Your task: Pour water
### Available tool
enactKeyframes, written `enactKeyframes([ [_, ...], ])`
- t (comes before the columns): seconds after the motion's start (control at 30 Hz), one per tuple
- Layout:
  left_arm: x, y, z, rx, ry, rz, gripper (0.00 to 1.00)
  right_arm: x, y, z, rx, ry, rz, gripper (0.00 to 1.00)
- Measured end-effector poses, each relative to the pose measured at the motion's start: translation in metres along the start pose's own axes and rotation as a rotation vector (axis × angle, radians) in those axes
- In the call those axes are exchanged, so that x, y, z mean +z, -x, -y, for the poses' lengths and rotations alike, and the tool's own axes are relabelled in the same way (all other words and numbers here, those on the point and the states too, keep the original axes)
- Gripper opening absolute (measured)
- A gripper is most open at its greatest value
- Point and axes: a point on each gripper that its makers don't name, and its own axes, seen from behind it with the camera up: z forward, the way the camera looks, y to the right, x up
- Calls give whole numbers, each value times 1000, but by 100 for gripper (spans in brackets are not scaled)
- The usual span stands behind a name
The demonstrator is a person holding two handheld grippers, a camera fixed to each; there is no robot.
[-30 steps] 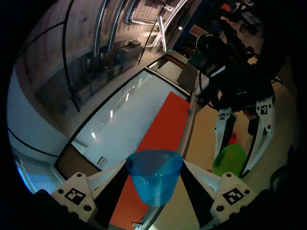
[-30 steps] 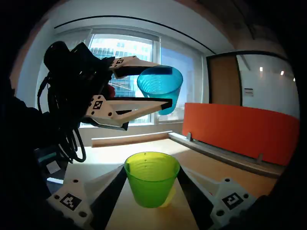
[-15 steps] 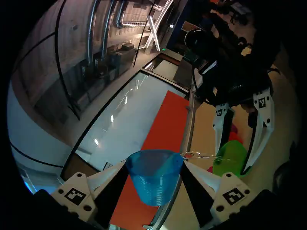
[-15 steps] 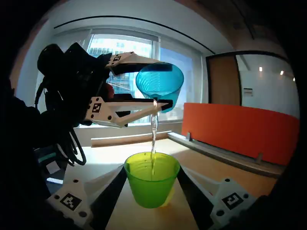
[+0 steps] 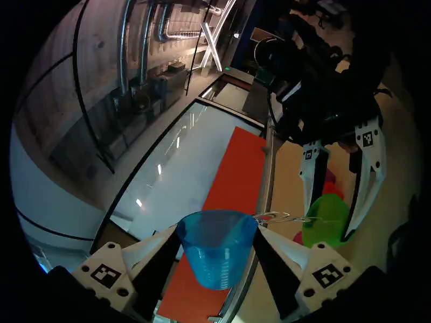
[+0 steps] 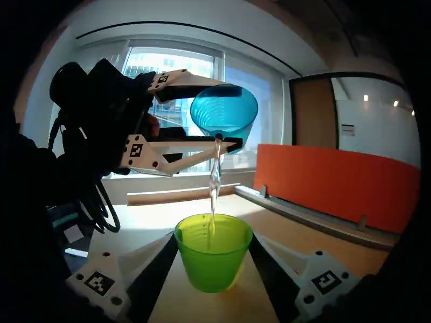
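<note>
Scene: wooden tabletop (image 6: pixel 301 229), an orange divider panel (image 6: pixel 339 183) along its far edge, a big window (image 6: pixel 161 59) behind.

Left gripper (image 6: pixel 233 115): held high, up and to the left in the right gripper view. It's rolled on its side, so one finger sits above the other. The dark housing and looped cables (image 6: pixel 99 199) behind it hide most of the holding hand, so I can't read the grip on the handle. Fingers are partly closed, one on each side of the blue cup (image 6: pixel 223 114), both pressing its wall. The blue cup is tipped hard, mouth facing the right gripper's camera and angled down, lip lowest at the lower finger.

Right gripper (image 6: pixel 213 237): low and level, pointing forward over the tabletop. Fingers are partly closed on the green cup (image 6: pixel 213 258), one pad against each side. The green cup is upright with its mouth open to the top, directly under the blue cup's lip. Can't tell if its base touches the tabletop or sits just above it.

Water stream (image 6: pixel 214 183): thin and wavy, leaving the blue cup's lower lip and falling straight into the green cup, landing left of centre. In the left gripper view it runs from the blue rim across to the green cup.
</note>
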Motion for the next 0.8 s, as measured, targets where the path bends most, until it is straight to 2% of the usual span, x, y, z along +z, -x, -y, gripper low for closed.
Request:
enactKeyframes([
  [0.8, -5, -5, 3, 77, -21, -3, 88, 1, -3, 0, -17, 5, 0, 91],
])
